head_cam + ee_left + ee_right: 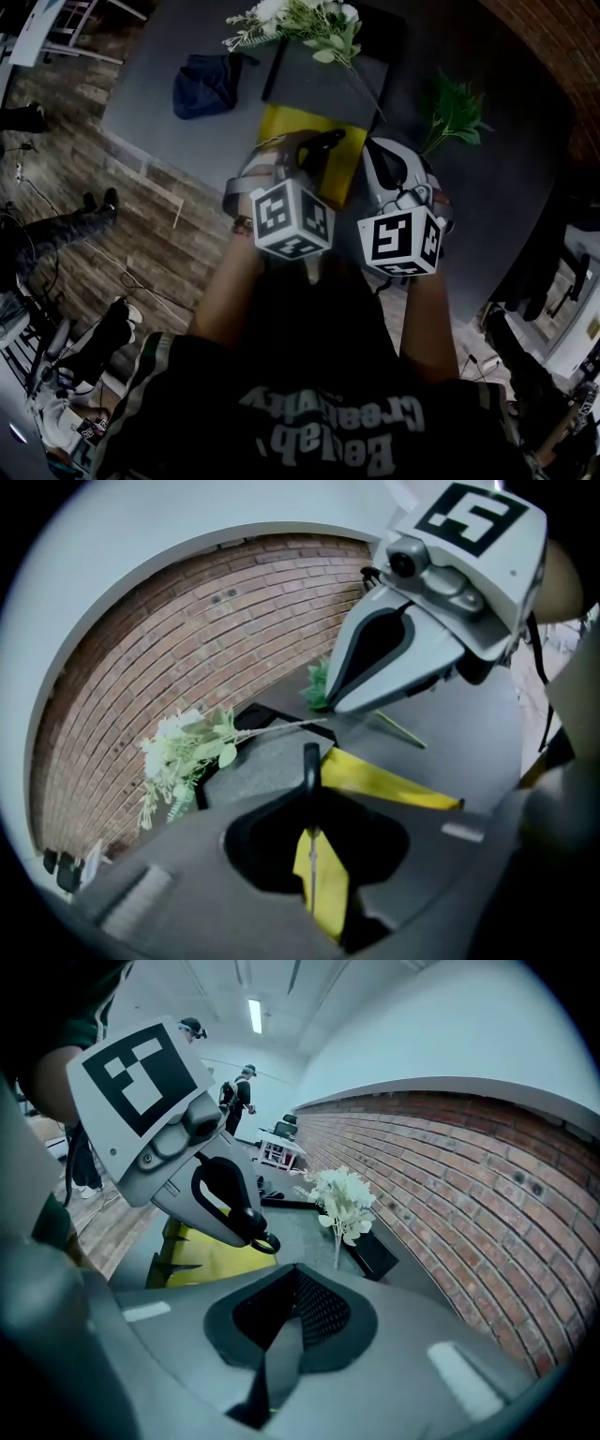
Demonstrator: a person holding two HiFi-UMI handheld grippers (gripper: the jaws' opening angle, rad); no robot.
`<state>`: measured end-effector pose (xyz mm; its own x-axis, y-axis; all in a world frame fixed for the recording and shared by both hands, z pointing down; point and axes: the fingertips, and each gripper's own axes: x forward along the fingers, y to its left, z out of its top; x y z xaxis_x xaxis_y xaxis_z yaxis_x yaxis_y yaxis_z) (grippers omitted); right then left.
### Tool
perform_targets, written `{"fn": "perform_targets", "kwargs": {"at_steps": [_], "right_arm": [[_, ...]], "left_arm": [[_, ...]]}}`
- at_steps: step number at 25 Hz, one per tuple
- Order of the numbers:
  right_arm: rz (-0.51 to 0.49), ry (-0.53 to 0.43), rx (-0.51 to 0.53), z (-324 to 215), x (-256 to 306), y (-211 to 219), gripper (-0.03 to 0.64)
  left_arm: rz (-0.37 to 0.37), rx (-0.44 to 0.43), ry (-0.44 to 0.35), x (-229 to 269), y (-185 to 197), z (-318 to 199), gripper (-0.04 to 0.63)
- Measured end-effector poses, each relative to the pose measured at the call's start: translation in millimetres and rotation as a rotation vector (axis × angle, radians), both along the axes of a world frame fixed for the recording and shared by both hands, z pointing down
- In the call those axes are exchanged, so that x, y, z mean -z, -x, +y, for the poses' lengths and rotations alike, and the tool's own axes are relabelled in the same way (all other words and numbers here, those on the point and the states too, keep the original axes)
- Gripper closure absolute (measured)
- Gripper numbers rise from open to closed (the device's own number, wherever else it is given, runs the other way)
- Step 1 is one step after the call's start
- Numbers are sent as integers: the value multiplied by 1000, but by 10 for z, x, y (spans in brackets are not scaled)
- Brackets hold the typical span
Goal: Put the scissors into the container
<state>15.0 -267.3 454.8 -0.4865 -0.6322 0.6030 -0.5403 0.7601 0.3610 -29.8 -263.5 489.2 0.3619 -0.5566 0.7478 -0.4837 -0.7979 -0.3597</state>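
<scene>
Left gripper view: clenched on the scissors in the left gripper, lower squarely over the yellow container, releasing only once inside, with the right gripper closed, empty, held clear.

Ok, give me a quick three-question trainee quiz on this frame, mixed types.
1. True or false: the scissors already lie in the yellow container.
2. Which gripper holds the scissors? A) left gripper B) right gripper C) neither
3. Fill in: the wall behind the table is ___.
Key: 1 false, they are clamped in jaws, not set down. 2 A; the right gripper is shut on nothing. 3 brick.
</scene>
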Motion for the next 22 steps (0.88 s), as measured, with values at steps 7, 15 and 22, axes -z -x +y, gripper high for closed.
{"fn": "perform_targets", "kwargs": {"at_steps": [7, 15, 22], "right_arm": [[-2, 14, -14, -6, -92, -6, 611], [1, 28, -26, -33, -193, -42, 611], [3, 44, -34, -66, -268, -61, 611]], "left_arm": [[2, -10, 16, -120, -5, -32, 546], [-2, -24, 33, -236, -51, -55, 546], [-11, -34, 45, -310, -65, -102, 546]]}}
